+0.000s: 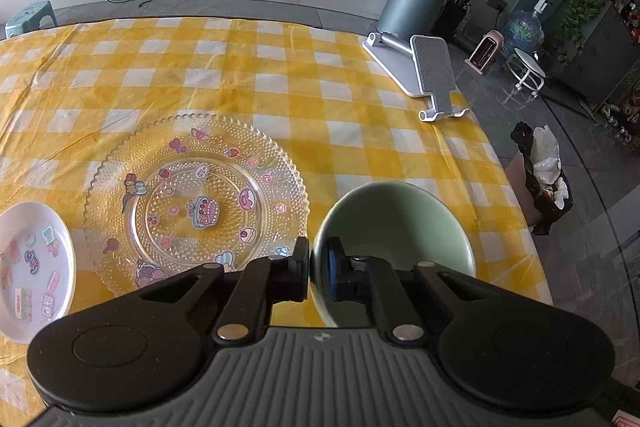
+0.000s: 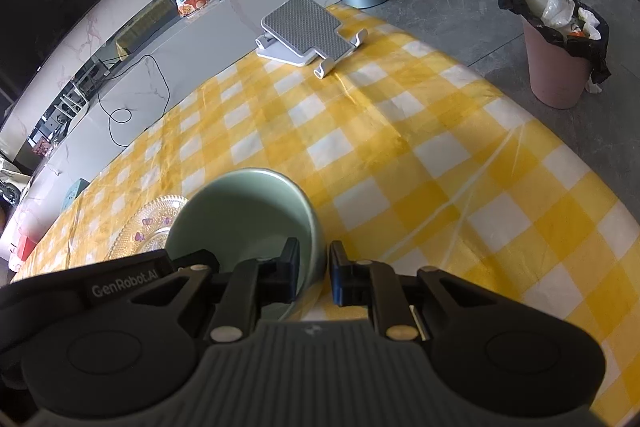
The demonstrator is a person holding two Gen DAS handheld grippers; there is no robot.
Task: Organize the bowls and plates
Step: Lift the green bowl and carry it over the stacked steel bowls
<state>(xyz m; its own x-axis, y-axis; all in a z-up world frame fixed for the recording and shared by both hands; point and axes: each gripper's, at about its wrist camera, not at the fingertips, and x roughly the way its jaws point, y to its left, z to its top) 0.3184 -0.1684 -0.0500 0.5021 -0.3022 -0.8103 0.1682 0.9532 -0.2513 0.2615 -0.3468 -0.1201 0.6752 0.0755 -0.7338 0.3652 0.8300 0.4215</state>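
Green bowl point(image 1: 400, 223) between both jaws

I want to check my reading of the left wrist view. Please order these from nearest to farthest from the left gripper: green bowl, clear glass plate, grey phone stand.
1. Green bowl: its rim is clamped in the left gripper.
2. Clear glass plate: just left of the fingers.
3. Grey phone stand: far right, near the table edge.

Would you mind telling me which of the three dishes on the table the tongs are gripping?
The green bowl: both tongs pinch its rim. The clear glass plate and small white plate lie flat and untouched.
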